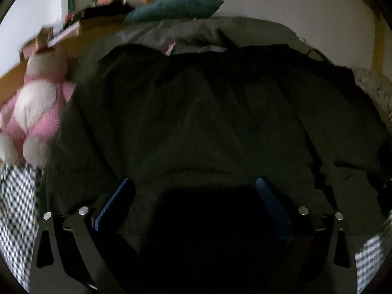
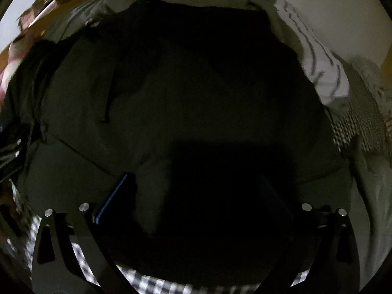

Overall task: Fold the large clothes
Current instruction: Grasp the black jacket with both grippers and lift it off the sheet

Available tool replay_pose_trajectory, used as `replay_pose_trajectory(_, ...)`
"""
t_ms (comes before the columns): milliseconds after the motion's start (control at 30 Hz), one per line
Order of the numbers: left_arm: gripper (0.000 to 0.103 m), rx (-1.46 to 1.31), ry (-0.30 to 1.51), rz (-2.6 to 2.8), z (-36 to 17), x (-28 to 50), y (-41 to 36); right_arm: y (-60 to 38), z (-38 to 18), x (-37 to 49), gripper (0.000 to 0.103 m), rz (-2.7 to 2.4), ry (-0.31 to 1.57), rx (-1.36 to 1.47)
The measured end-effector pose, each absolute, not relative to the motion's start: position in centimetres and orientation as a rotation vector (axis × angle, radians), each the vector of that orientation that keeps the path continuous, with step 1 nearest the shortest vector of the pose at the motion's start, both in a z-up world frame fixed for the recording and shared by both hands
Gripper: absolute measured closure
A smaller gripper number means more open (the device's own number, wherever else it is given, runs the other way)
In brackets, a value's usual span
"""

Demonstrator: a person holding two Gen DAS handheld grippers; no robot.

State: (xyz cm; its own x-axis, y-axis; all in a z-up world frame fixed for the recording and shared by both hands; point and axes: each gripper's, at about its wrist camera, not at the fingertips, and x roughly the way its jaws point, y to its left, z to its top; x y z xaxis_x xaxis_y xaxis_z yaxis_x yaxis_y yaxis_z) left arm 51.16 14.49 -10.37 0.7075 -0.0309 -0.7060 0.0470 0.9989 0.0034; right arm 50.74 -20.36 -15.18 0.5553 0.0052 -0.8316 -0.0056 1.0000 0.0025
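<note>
Fabric everywhere here: a big dark olive garment (image 1: 196, 112) is spread across the checked bedsheet (image 1: 14, 196), filling both wrist views almost edge to edge. Left gripper (image 1: 193, 191) hangs low over the near hem, blue pads (image 1: 115, 203) spread wide with nothing between them. Right gripper (image 2: 193, 186) is the same story, fingers parted over the cloth, though its right-hand pad is lost in deep shadow at four o'clock, so I judge that spread mostly from the linkage.

Off at nine o'clock in the left view sits a pink and white plush toy (image 1: 36, 112), just beside the garment's edge; a teal cushion (image 1: 176, 7) lies up at twelve. In the right view a pale striped cloth (image 2: 316, 56) borders the garment at two o'clock.

The step, I'd say, is taking hold of the near hem for a fold. To do it well, both grippers should come down at matching points along the edge, pinch the garment only and not the sheet below, then lift together so the fold line stays straight. This looks like thick, heavy cloth, so shallow bites may slip. Keep the fold clear of that plush toy.
</note>
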Motion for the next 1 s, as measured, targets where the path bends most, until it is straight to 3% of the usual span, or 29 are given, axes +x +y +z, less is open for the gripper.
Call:
replay_pose_trajectory(167, 0.005, -0.56, 0.783, -0.139, -8.8, 42.8, 19.9, -23.9, -11.7, 42.8, 0.003, 0.106, 0.862, 0.418)
replay_pose_trajectory(267, 0.005, -0.998, 0.874, -0.135, -13.1, 39.8, 22.4, -24.3, -13.6, 40.6, 0.003, 0.177, 0.911, 0.571)
replay_pose_trajectory(333, 0.005, -1.142, 0.915, -0.18, -16.2, 40.0, 22.4, -23.8, -14.7, 40.2, 0.003, 0.201, 0.936, 0.609)
replay_pose_trajectory(467, 0.006, -1.099, 0.858, -0.191, -15.8, 41.5, 21.7, -22.6, -16.4, 40.0, 0.003, 0.25, 0.982, 0.654)
replay_pose_trajectory(1000, 0.006, -1.306, 0.967, -0.108, -17.2, 49.3, 22.2, -23.6, -19.9, 39.4, 0.003, 0.246, 1.046, 0.744)
